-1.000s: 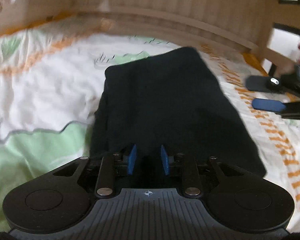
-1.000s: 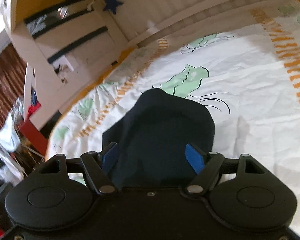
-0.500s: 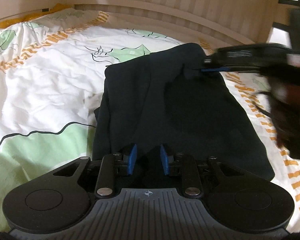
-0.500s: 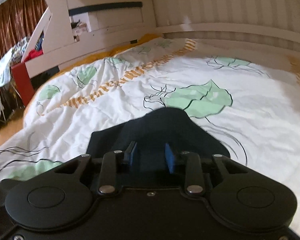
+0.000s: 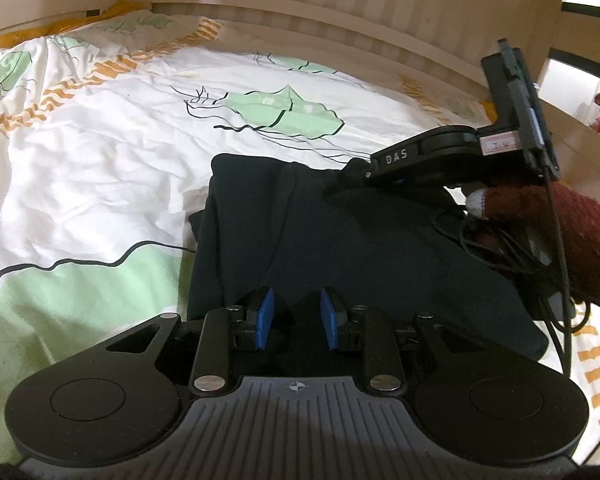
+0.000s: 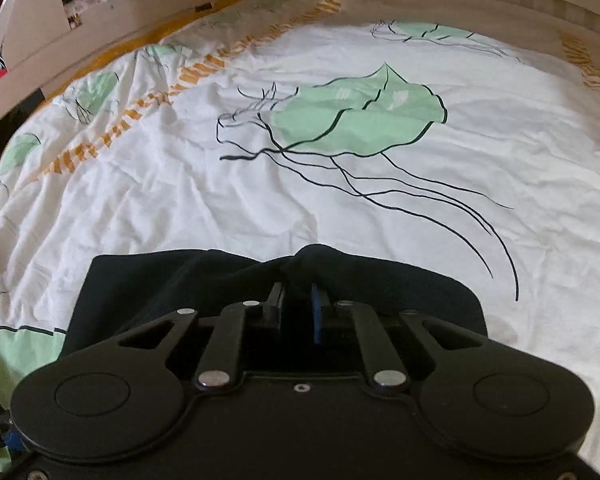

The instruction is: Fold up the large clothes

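A dark navy garment point(image 5: 340, 232), folded into a long rectangle, lies on the bed. My left gripper point(image 5: 296, 322) sits over its near edge with the blue pads apart; cloth lies between them, not pinched. My right gripper point(image 6: 300, 300) is shut on the garment's far edge point(image 6: 316, 260), which bunches up at the fingertips. In the left wrist view the right gripper point(image 5: 364, 172) reaches in from the right at the garment's far end, held by a hand in a maroon glove point(image 5: 560, 224).
The bedspread point(image 6: 220, 200) is white with green leaf shapes, black lines and orange stripes. A pale slatted bed rail point(image 5: 340, 32) runs along the far side. Shelves and furniture point(image 6: 40, 20) stand beyond the bed at left.
My right gripper swung over to the garment's far edge and went from wide open to shut on it. My left gripper stayed at the near edge with its pads slightly apart.
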`<state>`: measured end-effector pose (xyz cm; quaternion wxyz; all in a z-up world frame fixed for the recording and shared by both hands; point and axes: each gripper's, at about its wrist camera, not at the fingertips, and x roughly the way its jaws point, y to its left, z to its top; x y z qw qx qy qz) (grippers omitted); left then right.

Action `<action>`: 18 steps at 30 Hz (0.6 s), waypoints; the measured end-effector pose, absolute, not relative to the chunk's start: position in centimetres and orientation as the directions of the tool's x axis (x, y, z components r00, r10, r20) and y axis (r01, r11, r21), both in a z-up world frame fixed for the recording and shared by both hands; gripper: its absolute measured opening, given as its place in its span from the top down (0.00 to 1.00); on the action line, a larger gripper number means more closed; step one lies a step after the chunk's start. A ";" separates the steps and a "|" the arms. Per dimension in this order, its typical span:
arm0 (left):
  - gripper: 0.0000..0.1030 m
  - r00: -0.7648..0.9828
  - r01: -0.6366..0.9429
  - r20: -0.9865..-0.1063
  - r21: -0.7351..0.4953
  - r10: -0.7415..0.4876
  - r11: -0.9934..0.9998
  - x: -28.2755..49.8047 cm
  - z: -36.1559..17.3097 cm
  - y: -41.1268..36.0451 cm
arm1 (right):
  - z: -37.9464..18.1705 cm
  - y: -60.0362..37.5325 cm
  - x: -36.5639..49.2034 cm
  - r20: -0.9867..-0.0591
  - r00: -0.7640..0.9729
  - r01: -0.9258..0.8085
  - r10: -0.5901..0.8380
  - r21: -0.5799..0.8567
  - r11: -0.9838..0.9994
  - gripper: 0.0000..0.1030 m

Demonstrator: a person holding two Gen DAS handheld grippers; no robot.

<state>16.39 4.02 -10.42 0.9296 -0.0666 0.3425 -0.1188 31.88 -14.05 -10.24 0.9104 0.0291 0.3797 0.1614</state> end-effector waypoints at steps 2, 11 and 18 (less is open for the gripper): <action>0.74 0.736 0.175 -0.623 -0.203 -0.265 0.963 16.4 -10.3 3.9 | -9.9 -14.3 31.7 -0.660 0.672 -0.283 0.336 0.190 0.940 0.76; 0.53 0.751 0.151 -0.613 -0.201 -0.244 0.968 15.8 -9.0 3.7 | -6.9 -14.5 26.0 -0.538 0.753 -0.357 0.379 0.149 0.922 0.19; 0.23 0.785 0.099 -0.597 -0.140 -0.164 0.985 13.8 -7.4 3.7 | -6.8 -16.4 20.8 -0.524 0.804 -0.249 0.281 0.131 0.959 0.01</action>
